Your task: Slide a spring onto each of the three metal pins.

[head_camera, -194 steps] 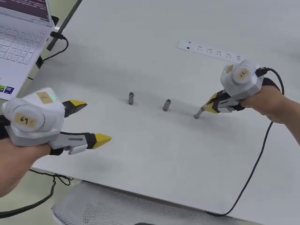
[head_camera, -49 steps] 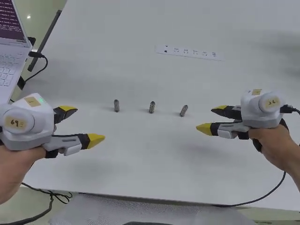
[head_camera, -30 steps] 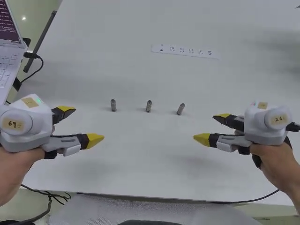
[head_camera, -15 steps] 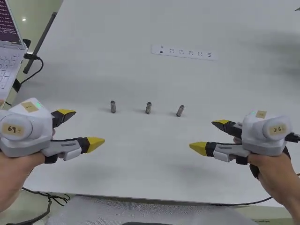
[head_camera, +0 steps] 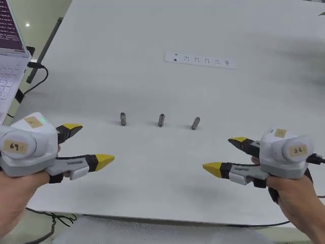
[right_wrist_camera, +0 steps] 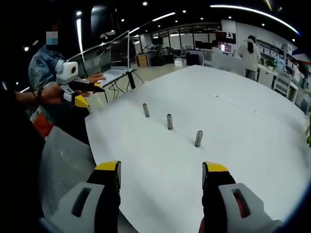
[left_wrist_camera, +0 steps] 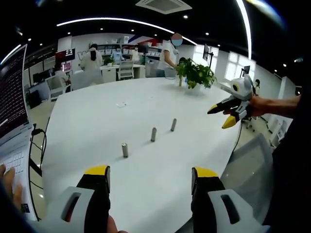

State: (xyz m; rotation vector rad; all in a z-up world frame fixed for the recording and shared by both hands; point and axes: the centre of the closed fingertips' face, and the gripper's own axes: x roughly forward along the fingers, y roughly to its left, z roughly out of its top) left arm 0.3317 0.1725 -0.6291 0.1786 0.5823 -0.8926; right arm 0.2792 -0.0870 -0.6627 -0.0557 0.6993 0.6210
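The white table (head_camera: 167, 30) is being used as the work surface, with a laptop (head_camera: 7, 71) lying at its far-left edge and a power strip (head_camera: 199, 60) lying well beyond the work. The left gripper (head_camera: 91, 144) and the right gripper (head_camera: 221, 153) are being held low near the front edge, well apart from each other and from the pins, each with its jaws spread and nothing between them. Three pins are standing in a row beyond the grippers — the left pin (head_camera: 123, 119), the middle pin (head_camera: 161, 120) and the right pin (head_camera: 195, 123), which appears to be leaning slightly. In the right gripper view a spring (right_wrist_camera: 198, 138) is being carried on the right pin and coils are showing on the middle one; the left pin is too small to be read with certainty. The task is being judged as at or near its end, so a check is the step in hand. It is best being done with both grippers held clear of the row — and with the leaning pin approached only from above, gently, if its spring is found unseated.
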